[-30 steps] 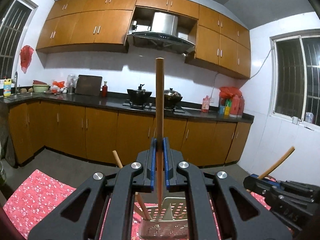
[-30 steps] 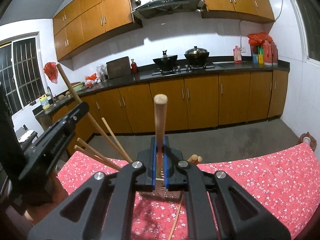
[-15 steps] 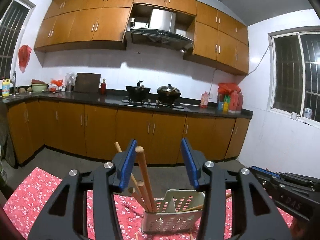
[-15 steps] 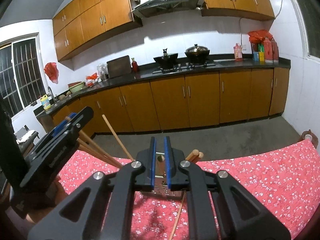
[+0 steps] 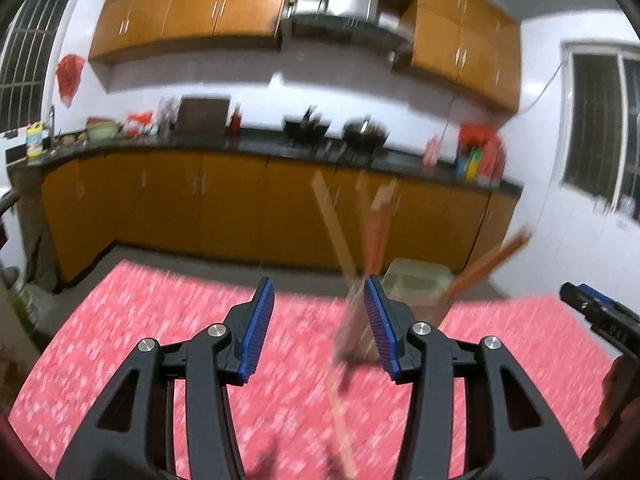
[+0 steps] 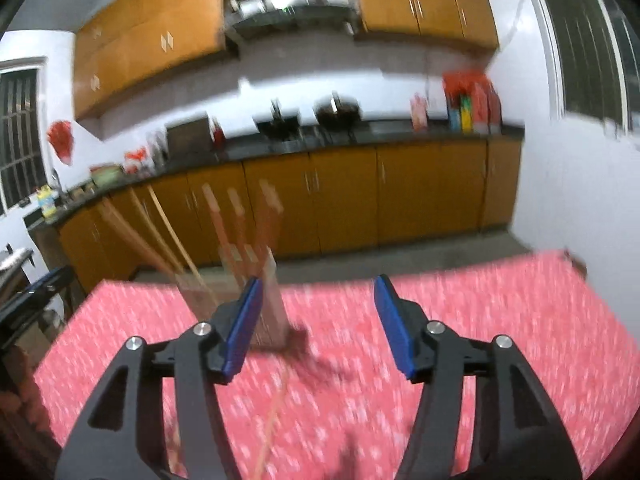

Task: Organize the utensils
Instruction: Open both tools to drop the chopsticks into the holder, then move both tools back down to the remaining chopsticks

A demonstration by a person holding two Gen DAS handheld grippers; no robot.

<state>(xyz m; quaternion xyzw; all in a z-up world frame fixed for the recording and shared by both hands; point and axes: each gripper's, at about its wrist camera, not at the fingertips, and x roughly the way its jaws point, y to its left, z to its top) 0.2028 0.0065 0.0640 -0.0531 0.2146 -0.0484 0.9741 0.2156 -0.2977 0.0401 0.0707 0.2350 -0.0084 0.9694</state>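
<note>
Left gripper [image 5: 320, 326] spread, nothing between its jaws. Right gripper [image 6: 316, 322] opening, likewise empty. Blurred utensil holder [image 6: 240, 304] standing on red tablecloth [image 6: 480, 320], wooden sticks [image 6: 236, 224] upright inside. One stick [image 5: 340, 420] lying flat just before the holder.

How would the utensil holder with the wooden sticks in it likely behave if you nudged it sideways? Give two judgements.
The utensil holder looks narrow and tall, so it may tip. The wooden sticks lean well above its rim, probably making it top-heavy. On the red tablecloth it may drag instead of sliding.
</note>
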